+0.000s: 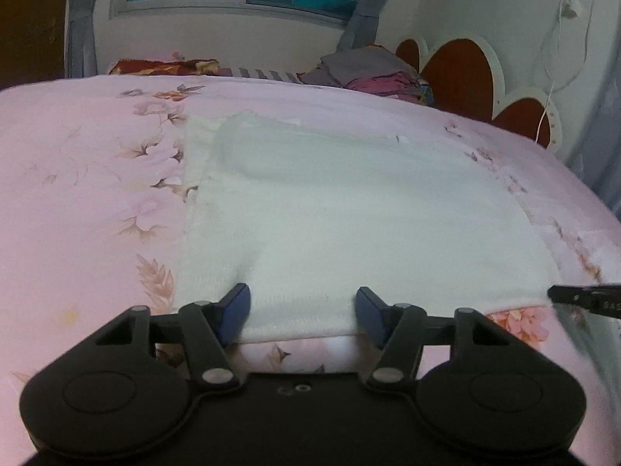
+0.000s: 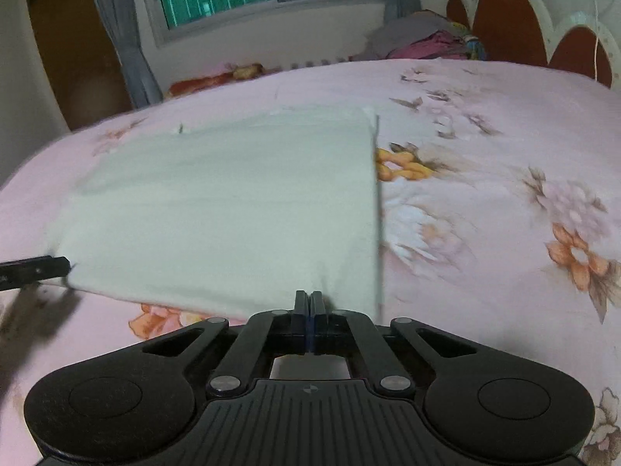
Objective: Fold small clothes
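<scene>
Our left claw (image 1: 302,312) stands apart, straddling the near hem of the white garment (image 1: 341,225) spread on the bed (image 1: 77,178). Our right claw (image 2: 308,312) is clamped on that hem's right corner, the cloth running away ahead of both.

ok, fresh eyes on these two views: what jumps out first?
A pale white rectangular cloth lies spread on the pink floral bedspread, filling mid-frame in both views. The right tongs are shut on its near edge, while the left tongs sit open astride the near hem. At the back, a red scalloped headboard and a clothes pile.
</scene>
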`<action>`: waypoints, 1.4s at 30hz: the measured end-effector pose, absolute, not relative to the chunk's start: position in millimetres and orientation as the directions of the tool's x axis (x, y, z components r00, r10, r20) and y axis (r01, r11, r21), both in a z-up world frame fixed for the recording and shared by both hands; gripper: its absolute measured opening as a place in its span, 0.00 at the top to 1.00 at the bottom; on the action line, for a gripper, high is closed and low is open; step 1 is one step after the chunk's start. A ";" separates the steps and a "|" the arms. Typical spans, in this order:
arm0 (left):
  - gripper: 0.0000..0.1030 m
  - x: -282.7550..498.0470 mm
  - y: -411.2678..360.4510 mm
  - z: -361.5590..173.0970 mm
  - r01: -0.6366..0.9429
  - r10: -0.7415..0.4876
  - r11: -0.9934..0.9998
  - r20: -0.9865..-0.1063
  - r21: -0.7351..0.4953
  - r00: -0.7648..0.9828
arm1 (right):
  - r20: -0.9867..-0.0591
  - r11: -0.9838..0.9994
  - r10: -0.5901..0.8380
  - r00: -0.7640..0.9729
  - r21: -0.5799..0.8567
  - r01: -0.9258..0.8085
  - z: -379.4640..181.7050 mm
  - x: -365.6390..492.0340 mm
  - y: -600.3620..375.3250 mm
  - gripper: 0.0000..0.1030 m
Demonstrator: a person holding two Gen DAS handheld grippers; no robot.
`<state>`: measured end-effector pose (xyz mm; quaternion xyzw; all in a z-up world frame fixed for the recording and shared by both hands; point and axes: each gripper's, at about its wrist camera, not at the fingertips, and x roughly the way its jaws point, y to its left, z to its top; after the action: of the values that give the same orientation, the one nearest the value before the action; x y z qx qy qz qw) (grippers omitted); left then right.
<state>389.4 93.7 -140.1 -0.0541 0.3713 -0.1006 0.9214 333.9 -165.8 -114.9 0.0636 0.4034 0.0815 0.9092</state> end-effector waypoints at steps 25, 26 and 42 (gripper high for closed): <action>0.42 371.5 94.0 -136.5 0.102 -0.176 0.984 -0.694 -0.147 0.698 | -0.720 0.986 0.164 0.674 0.141 -0.089 -100.2 324.0 -168.0 1.00; 0.42 371.5 93.7 -136.9 0.101 -0.174 0.984 -0.693 -0.145 0.699 | -0.721 0.983 0.182 0.669 0.159 -0.096 -101.9 324.5 -169.4 1.00; 0.39 365.7 117.0 -138.8 0.086 -0.227 0.967 -0.663 -0.239 0.713 | -0.740 0.975 0.212 0.639 0.208 -0.082 -118.2 319.7 -186.3 1.00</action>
<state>365.7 117.0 -138.8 -0.0958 0.3690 -0.0849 0.9206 319.7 -186.3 -118.2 0.0778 0.4171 0.0816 0.9018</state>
